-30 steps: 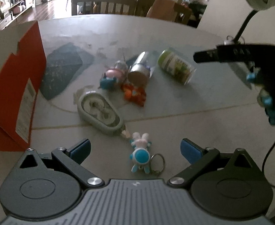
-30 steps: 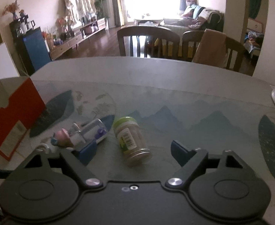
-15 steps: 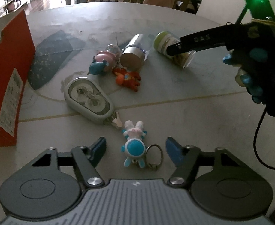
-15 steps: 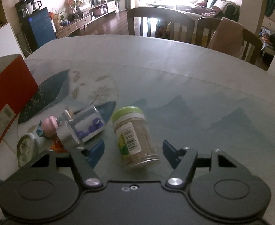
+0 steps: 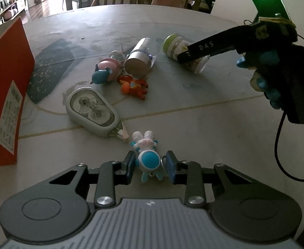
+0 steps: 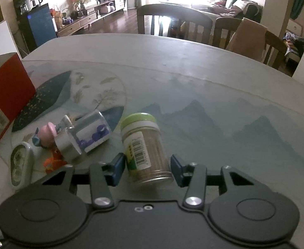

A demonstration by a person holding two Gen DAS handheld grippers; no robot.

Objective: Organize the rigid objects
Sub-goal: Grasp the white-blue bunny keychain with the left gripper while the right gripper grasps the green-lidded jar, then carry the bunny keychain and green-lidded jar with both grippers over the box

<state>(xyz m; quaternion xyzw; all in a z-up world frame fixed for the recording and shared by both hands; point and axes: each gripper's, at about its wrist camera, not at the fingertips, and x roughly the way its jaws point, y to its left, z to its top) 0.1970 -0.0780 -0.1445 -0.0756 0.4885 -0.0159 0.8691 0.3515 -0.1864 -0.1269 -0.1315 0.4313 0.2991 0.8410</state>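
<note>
We are only starting: left gripper (image 5: 150, 167) has just been closing around the rabbit keychain (image 5: 146, 155), right gripper (image 6: 147, 167) around the green-lidded jar (image 6: 145, 147), neither visibly pinched yet, every other item lying loose on the table (image 5: 193, 124).

The left gripper (image 5: 150, 167) is built of matte black links with 2 blue pads and 2 silver screws, above a ribbed grey housing flanked by 2 round black discs. The right gripper (image 6: 147, 167) is formed alike, though its housing is plain black. On its side, white letters are printed, a green light is lit, and a black cable is trailed.
</note>
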